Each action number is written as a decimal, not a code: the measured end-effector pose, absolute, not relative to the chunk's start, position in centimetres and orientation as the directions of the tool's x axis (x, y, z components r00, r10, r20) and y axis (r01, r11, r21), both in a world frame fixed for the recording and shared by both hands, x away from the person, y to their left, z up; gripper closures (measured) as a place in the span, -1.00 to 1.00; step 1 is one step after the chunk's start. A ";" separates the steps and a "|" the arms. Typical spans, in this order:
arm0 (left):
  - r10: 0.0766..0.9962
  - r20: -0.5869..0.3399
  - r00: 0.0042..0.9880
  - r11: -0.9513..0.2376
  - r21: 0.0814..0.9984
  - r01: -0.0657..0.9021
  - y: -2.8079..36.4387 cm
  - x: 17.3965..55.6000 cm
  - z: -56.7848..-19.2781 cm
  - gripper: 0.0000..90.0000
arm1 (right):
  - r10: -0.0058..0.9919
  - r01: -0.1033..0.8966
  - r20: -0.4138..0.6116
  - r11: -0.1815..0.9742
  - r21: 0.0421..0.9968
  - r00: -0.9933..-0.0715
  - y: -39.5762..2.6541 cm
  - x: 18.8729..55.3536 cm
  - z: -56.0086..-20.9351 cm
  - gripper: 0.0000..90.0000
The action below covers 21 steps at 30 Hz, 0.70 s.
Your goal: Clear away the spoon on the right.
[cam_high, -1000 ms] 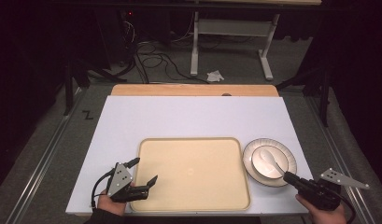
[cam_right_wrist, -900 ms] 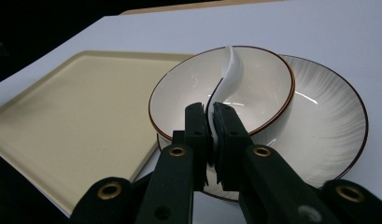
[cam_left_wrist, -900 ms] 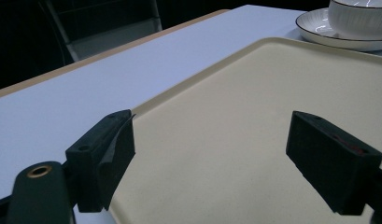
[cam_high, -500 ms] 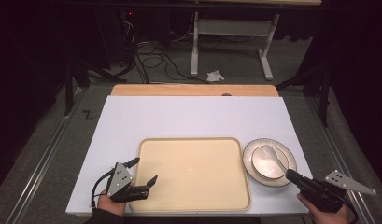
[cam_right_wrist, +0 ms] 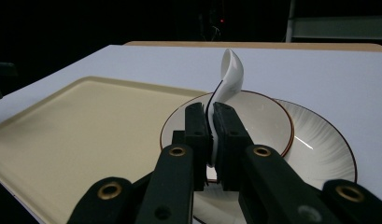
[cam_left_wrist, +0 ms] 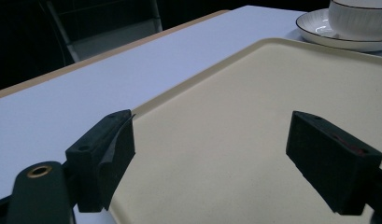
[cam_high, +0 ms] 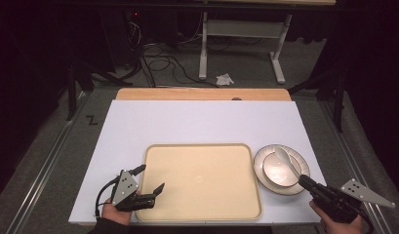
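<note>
- Right tool pinches the white spoon by its handle (bowl end raised) above the bowl, seemingly clear of it.
- Left tool, jaws spread and holding nothing, hovers at the tray edge, about 8 o'clock.

Tray, lower centre of the high view: plain pale beige, unpatterned. Table top: white, with a light wood strip along its far edge. Plate, lower right: white, fine radial ribbing, thin dark rim line. Bowl, centre of the right gripper view: white, brown rim line. Spoon: glossy white. Both grippers, left gripper and right gripper, black, each with a grey plate; brass-coloured rivets. Floor, top of the high view: grey.
</note>
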<state>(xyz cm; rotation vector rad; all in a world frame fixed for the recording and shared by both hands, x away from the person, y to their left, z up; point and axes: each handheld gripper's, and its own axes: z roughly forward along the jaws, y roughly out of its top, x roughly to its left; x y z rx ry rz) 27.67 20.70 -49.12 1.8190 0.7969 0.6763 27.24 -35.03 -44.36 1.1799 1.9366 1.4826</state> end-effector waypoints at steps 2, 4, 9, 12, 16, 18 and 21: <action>0.773 0.092 0.627 -0.287 0.933 0.217 20.7 27.7 -49.1 -0.65 | 0.823 0.357 0.149 0.069 0.932 -0.548 -34.8 27.2 -44.3 0.93; 0.773 0.091 0.627 -0.285 0.934 0.217 20.7 27.7 -49.1 -0.65 | 0.819 0.351 0.146 0.071 0.934 -0.555 -34.6 27.2 -44.2 0.93; 0.774 0.092 0.627 -0.286 0.934 0.216 20.7 27.7 -49.1 -0.65 | 0.811 0.338 0.134 0.083 0.937 -0.569 -33.7 27.3 -44.2 0.93; 0.773 0.090 0.627 -0.284 0.934 0.216 20.7 27.7 -49.1 -0.65 | 0.803 0.332 0.125 0.095 0.938 -0.583 -32.8 27.5 -44.2 0.93; 0.773 0.092 0.627 -0.286 0.934 0.216 20.7 27.7 -49.1 -0.65 | 0.790 0.327 0.121 0.105 0.939 -0.601 -31.8 27.8 -44.2 0.93; 0.772 0.093 0.628 -0.287 0.933 0.215 20.7 27.7 -49.1 -0.65 | 0.783 0.323 0.116 0.112 0.940 -0.611 -31.1 28.0 -44.3 0.93; 0.772 0.090 0.629 -0.283 0.935 0.215 20.7 27.7 -49.1 -0.65 | 0.774 0.323 0.116 0.120 0.939 -0.623 -30.2 28.3 -44.3 0.93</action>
